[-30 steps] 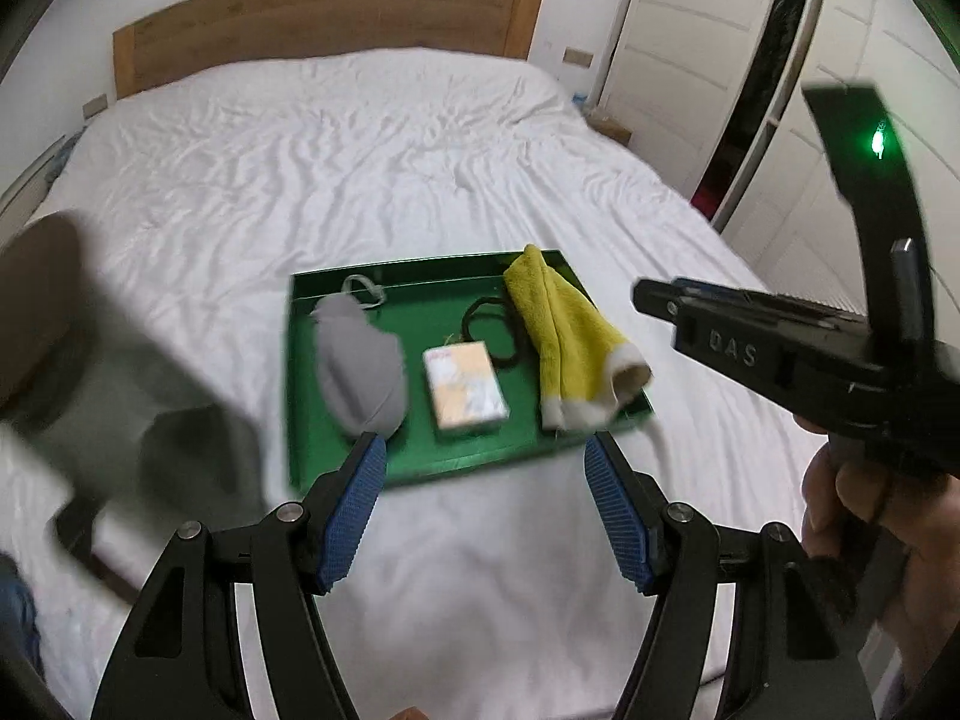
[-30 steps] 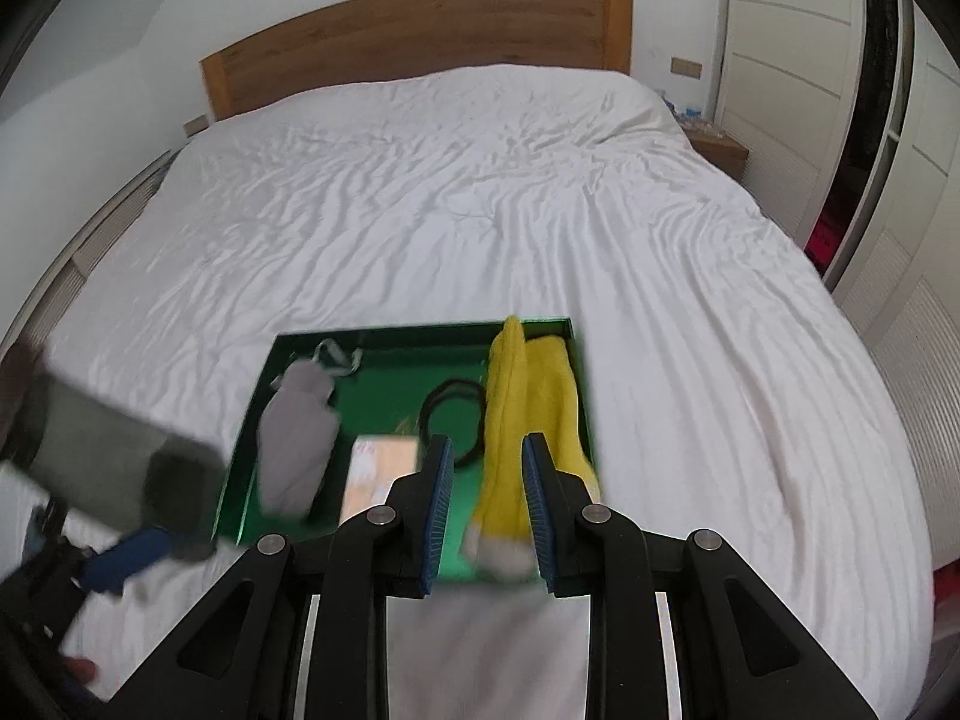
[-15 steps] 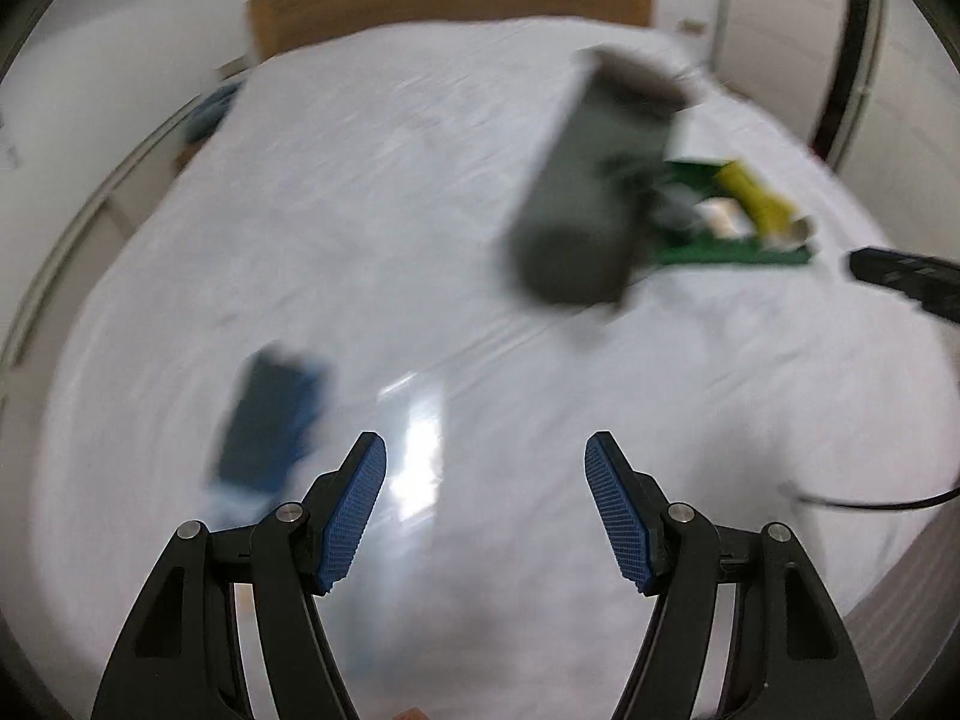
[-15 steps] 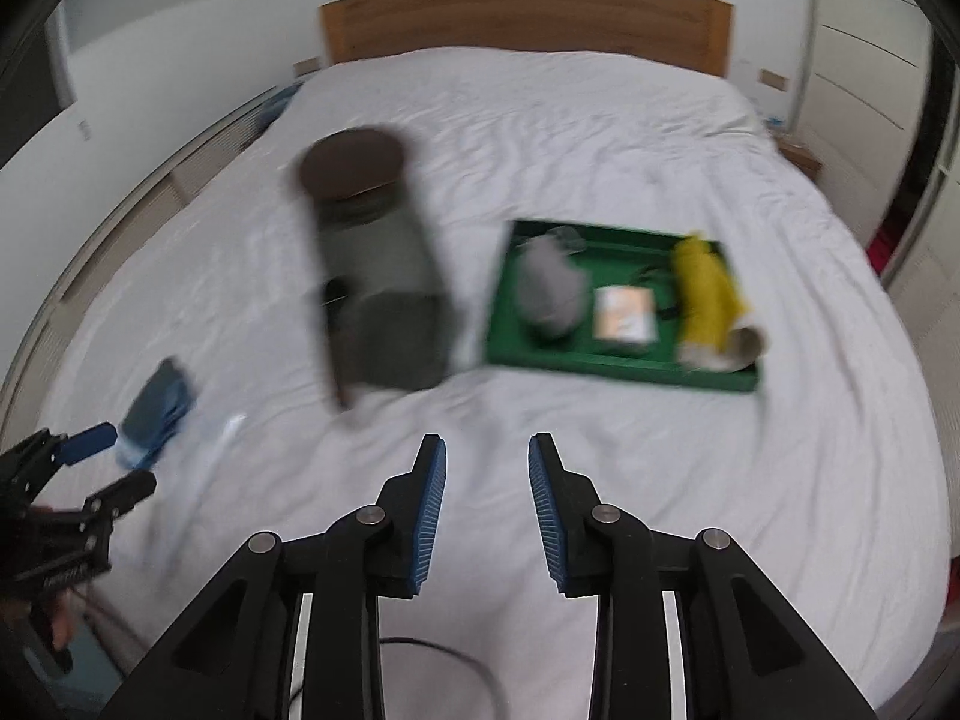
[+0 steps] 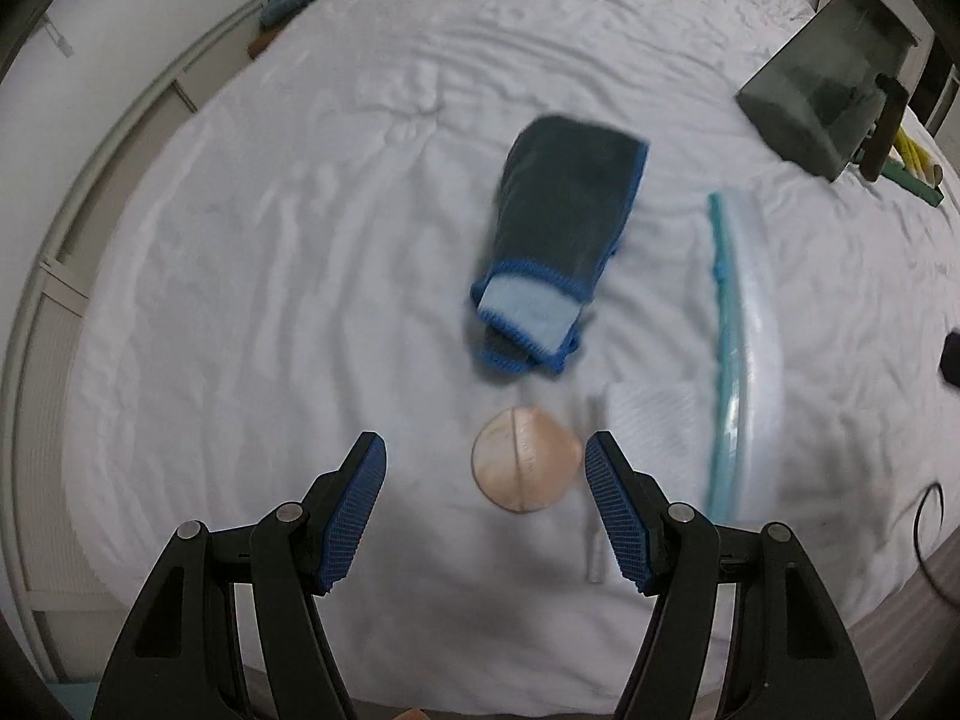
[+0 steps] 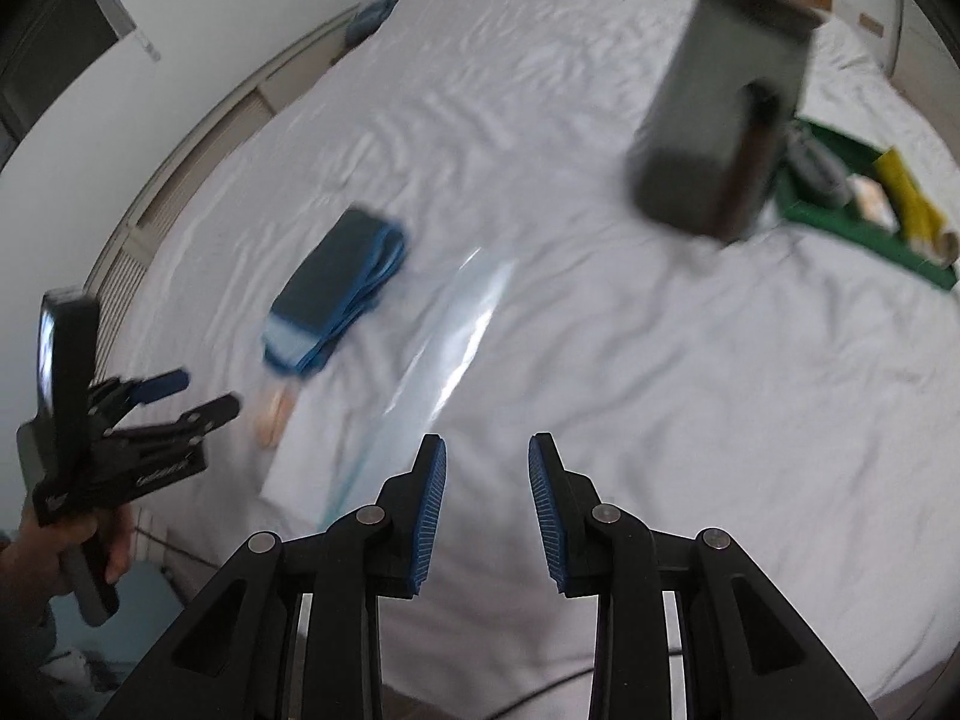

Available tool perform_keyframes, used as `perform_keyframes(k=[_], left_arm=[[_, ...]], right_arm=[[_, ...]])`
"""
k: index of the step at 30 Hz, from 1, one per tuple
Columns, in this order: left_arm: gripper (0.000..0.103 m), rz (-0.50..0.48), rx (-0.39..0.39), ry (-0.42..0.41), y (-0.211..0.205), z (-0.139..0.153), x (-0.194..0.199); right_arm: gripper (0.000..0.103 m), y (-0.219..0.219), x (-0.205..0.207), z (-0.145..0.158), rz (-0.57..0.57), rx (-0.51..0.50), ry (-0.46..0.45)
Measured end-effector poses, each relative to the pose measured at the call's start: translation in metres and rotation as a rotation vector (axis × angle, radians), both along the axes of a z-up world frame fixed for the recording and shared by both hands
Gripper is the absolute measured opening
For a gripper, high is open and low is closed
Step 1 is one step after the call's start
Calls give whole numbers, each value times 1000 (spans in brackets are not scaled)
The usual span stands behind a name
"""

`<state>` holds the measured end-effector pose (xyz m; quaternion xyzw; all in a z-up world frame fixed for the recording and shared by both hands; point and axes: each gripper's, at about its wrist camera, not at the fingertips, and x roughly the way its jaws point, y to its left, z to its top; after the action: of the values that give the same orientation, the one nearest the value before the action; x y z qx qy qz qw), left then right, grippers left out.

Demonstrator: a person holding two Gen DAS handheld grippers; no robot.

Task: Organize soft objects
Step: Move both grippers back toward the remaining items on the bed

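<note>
Now both empty grippers, left gripper (image 5: pixel 483 513) wide and right gripper (image 6: pixel 486 507) narrow, hover above the folded dark-blue cloth (image 5: pixel 561 228) and clear zip bag (image 5: pixel 735 354), likely the next pickup

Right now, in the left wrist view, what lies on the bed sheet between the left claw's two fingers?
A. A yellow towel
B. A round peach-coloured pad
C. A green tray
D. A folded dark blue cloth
B: the round peach-coloured pad lies on the bed sheet between the open left claw's fingers; the folded dark blue cloth lies beyond it.
</note>
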<state>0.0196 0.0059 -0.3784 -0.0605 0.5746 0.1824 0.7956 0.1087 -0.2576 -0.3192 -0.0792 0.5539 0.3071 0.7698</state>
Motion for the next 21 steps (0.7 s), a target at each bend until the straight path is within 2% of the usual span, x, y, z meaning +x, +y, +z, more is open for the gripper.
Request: perform_keyframes(k=[5, 13, 21], left_arm=[[63, -42, -61, 5, 9, -16, -5], [63, -101, -107, 22, 14, -37, 3], [63, -143, -110, 48, 16, -51, 10]], right_arm=[[29, 27, -8, -31, 6, -5, 60], [30, 49, -5, -68, -24, -15, 93], [30, 70, -12, -94, -43, -25, 101]])
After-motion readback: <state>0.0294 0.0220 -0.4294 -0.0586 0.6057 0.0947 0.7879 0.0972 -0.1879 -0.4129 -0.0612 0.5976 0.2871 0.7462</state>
